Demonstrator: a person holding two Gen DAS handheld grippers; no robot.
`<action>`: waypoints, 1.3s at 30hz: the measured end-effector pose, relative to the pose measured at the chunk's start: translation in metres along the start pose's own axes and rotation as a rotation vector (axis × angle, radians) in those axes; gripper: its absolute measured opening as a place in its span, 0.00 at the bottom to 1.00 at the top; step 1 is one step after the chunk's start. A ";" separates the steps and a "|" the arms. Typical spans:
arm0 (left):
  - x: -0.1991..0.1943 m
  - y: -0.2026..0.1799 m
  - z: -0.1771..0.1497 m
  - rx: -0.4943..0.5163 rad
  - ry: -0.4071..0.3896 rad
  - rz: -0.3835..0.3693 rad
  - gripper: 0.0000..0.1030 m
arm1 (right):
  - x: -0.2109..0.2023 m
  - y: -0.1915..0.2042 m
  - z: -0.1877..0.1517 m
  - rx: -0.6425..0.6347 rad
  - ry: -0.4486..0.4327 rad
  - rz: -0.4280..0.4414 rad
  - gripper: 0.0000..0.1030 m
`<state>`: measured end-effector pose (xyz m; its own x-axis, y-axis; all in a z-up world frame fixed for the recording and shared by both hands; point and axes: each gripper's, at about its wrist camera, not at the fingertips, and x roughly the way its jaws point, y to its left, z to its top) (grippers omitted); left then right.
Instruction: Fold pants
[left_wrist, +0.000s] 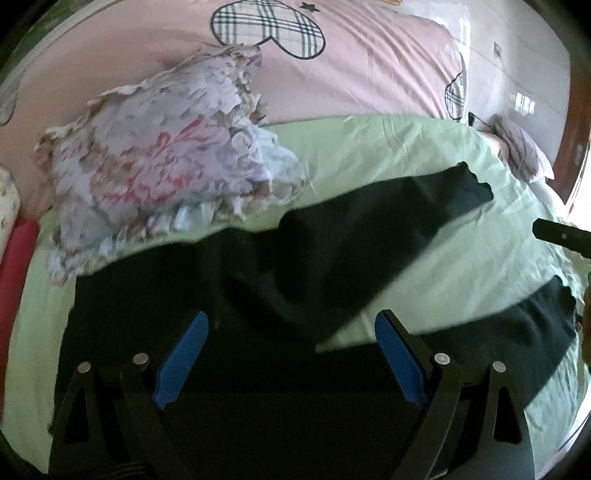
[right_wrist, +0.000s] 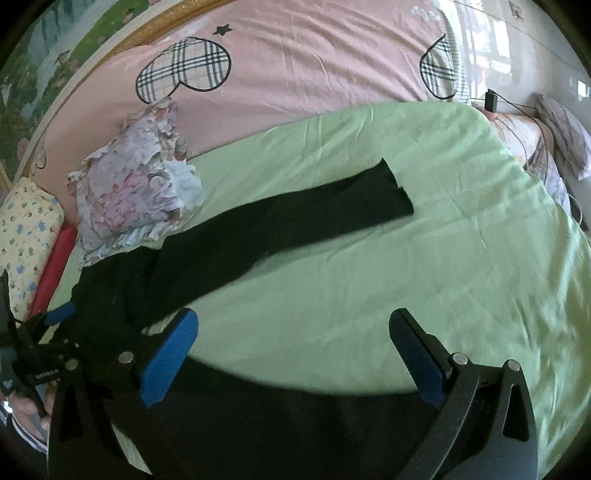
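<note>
Black pants (left_wrist: 295, 266) lie spread on a light green sheet (left_wrist: 443, 236), the two legs apart in a V. The far leg runs up to the right, its cuff (right_wrist: 391, 192) lying flat. The near leg (right_wrist: 295, 417) runs along the bed's near edge. My left gripper (left_wrist: 291, 354) is open with blue pads, hovering over the waist and crotch area. My right gripper (right_wrist: 293, 354) is open above the near leg, with green sheet between its fingers. The left gripper also shows at the left edge of the right wrist view (right_wrist: 55, 317).
A floral ruffled pillow (left_wrist: 159, 173) lies just behind the pants' waist. A pink bedspread (right_wrist: 314, 66) with plaid hearts lies behind the green sheet. A yellow patterned pillow (right_wrist: 26, 229) and a red roll (right_wrist: 55, 266) are at the left. A small pillow (right_wrist: 565, 129) and a cable sit at the far right.
</note>
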<state>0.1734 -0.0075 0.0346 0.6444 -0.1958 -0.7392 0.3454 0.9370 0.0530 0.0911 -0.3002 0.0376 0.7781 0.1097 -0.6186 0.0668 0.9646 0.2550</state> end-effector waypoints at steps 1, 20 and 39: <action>0.006 0.000 0.006 0.009 0.004 -0.006 0.90 | 0.004 -0.002 0.006 -0.007 0.004 -0.007 1.00; 0.137 -0.013 0.093 0.183 0.127 -0.077 0.90 | 0.105 -0.075 0.121 0.014 0.092 -0.026 0.99; 0.198 -0.036 0.112 0.203 0.305 -0.311 0.42 | 0.166 -0.090 0.141 0.016 0.230 -0.011 0.39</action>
<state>0.3646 -0.1126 -0.0384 0.2706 -0.3356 -0.9023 0.6355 0.7663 -0.0944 0.3024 -0.4026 0.0165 0.6144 0.1527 -0.7741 0.0862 0.9622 0.2582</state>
